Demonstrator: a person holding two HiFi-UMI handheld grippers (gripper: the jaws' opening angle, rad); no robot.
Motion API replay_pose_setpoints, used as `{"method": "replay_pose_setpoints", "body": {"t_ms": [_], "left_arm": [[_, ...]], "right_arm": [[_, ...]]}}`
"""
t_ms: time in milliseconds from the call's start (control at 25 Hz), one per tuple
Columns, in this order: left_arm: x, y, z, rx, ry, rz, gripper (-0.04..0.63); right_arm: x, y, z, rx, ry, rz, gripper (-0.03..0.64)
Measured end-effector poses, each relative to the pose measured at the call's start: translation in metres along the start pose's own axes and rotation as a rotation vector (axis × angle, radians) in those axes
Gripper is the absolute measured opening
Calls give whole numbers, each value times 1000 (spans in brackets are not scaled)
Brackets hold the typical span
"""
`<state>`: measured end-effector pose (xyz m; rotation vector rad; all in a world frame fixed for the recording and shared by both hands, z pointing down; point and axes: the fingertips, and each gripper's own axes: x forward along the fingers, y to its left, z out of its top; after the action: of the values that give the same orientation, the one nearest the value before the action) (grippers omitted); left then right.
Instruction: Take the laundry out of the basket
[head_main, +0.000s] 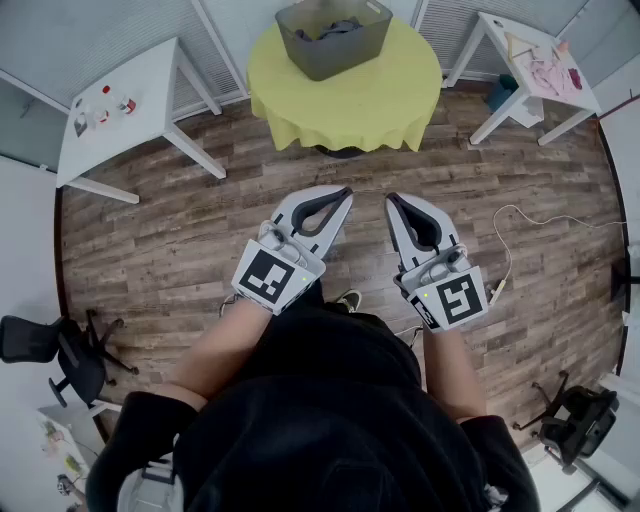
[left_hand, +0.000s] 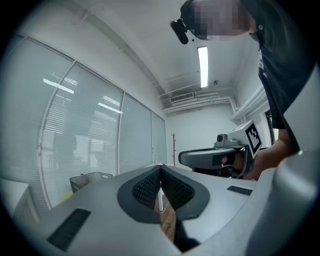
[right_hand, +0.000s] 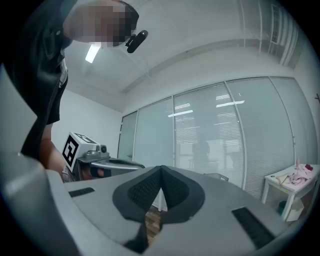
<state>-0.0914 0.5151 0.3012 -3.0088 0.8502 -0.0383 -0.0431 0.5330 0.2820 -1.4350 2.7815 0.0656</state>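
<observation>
grey basket (head_main: 330, 56) w/ dark laundry (head_main: 338, 28)

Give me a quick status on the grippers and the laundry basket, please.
Left gripper and right gripper both shut, empty. Laundry in basket on yellow table, well ahead. Only wood floor between.

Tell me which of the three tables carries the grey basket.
The round table with the yellow cloth, in the middle, carries the grey basket. The left white table and the right white table hold only small items.
</observation>
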Motion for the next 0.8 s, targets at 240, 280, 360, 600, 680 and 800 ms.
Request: {"method": "replay_pose_setpoints", "body": {"t_ms": [240,280,360,600,680,800], "left_arm": [[-3,-8,0,5,6,19,11],[-2,-10,0,9,9,14,11],[-3,-11,-1,10,18,10,11],[7,-1,0,2,20,18,11],[12,5,0,-8,14,16,11],[16,15,-4,-1,28,-11,11]], "right_arm": [[-12,3,-1,6,4,7,21],[-13,3,-1,3,5,5,21],[-15,2,-1,4,-1,6,21],[-7,-9,0,22,-17,1,23],[-2,-14,-3,26,-9,-7,23],[9,-17,-5,24,5,-13,23]]}}
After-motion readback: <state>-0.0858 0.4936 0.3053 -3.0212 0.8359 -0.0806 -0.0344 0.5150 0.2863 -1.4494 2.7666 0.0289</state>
